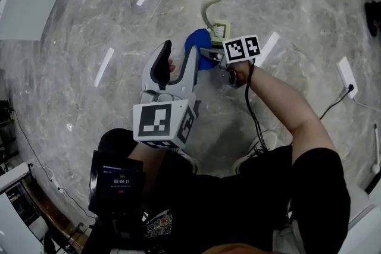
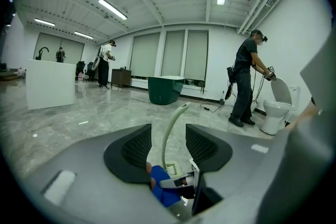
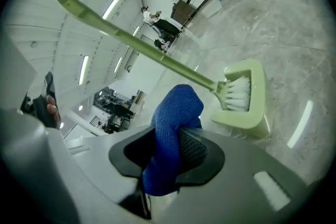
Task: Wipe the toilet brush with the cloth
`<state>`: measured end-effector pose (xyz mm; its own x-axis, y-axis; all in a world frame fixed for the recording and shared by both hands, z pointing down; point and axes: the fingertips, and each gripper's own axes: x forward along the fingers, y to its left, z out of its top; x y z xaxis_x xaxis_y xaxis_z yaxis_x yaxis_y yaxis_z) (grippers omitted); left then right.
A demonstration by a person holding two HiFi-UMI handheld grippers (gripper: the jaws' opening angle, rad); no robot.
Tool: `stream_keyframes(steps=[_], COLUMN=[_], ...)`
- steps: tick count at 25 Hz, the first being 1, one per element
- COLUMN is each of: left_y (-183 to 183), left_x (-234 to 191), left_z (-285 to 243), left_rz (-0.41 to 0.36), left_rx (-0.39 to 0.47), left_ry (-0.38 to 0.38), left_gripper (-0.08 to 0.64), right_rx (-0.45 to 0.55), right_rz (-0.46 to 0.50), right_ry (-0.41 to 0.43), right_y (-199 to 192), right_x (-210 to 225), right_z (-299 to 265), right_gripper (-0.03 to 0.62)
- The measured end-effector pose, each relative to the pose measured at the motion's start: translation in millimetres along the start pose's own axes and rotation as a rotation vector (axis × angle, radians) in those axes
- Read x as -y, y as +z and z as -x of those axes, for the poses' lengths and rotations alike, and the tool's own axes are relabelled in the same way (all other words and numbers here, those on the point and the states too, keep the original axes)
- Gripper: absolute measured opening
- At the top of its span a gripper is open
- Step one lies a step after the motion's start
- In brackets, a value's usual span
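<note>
Shiny grey marble floor [image 1: 89,27] all around, with ceiling lights reflecting off it. It's a big open room: the left gripper view shows a green bin [image 2: 165,89] by the far windows and a person [image 2: 247,81] bent over a toilet [image 2: 275,107] on the right.

The pale green toilet brush [image 1: 206,13] stands on the floor in front of the person, bristle end down in its matching holder [image 1: 221,28] and curved handle pointing up.

The right gripper [image 1: 208,56] is clamped on a blue cloth [image 1: 197,46]. Its own view shows the jaws pinching the folded cloth [image 3: 170,134], with a lump of it sticking out past the tips. The brush head [image 3: 239,94] is just beyond that. From these angles I honestly can't say whether the cloth is touching the brush or only very near it.

The left gripper [image 1: 177,62] is beside the right one, a bit closer to the person. Its jaws are spread with nothing between the pads. Through the gap you can see the brush handle [image 2: 170,131] and the cloth [image 2: 163,191] lower down.
</note>
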<state>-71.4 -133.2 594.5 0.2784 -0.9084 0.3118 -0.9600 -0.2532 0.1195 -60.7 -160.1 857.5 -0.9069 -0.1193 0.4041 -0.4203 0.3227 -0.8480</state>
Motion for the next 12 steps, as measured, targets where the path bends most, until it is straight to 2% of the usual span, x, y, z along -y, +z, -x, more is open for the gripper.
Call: stream_keyframes(steps=[2,4,8,12], left_y=[-2,-5,-8,-9], left_x=[0,-1,-6,-9], left_z=[2,3,3,3], left_rz=[0.004,0.002,0.022,0.035], left_rx=[-0.003,-0.007,-0.012,-0.009], left_ry=[0.001,0.005,0.015,0.021], left_gripper=[0.207,0.207,0.207,0.206], right_rx=[0.043,0.063,0.096,0.174], right_rz=[-0.026,-0.026,0.007,0.066], right_ry=[-0.01,0.029,0.174,0.305], right_y=[14,23,36,58], right_x=[5,-4,-50,-103], right_z=[0,4,23,55], right_gripper=[0.123,0.123,0.123,0.123])
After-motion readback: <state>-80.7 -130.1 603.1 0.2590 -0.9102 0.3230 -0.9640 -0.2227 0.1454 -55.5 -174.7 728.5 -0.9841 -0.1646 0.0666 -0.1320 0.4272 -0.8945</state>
